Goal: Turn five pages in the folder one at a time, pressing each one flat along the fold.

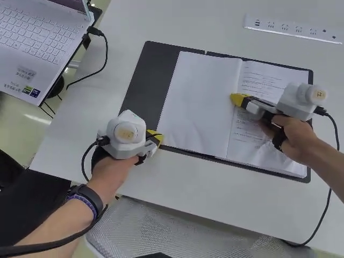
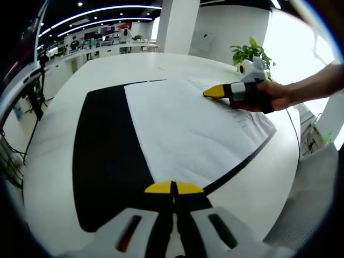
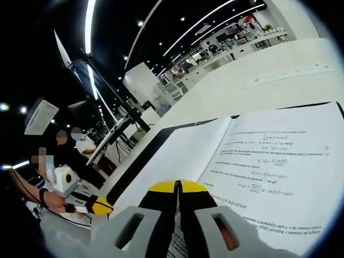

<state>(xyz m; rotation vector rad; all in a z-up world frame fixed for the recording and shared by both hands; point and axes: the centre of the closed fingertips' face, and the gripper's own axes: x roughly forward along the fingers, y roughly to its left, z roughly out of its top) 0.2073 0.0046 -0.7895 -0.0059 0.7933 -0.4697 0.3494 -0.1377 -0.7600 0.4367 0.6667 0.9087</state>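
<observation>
At the fold of the open folder [image 1: 148, 75] the right gripper [image 1: 237, 99] rests its closed yellow tips on the paper, with no sheet that we can see pinched between them. The folder lies flat on the white table [image 1: 215, 188]. The blank turned page [image 1: 199, 102] lies over its left half and the printed page [image 1: 258, 80] over its right.

We judge the step in hand to be the pressing. It is best done by keeping the jaws together and drawing the tips along the fold with light, even pressure, so the turned sheet settles without creasing. The left gripper [image 1: 156, 138], also closed and empty, sits at the folder's near left corner. From there it could steady the cover if the folder starts to slide.

Beyond the folder's far left corner stands a laptop [image 1: 32, 37], its black cable [image 1: 99, 59] looping toward the folder's left edge. A power strip [image 1: 293, 28] lies past the folder's far edge. Both are well apart from the pages, and we see nothing in the way along the fold.
</observation>
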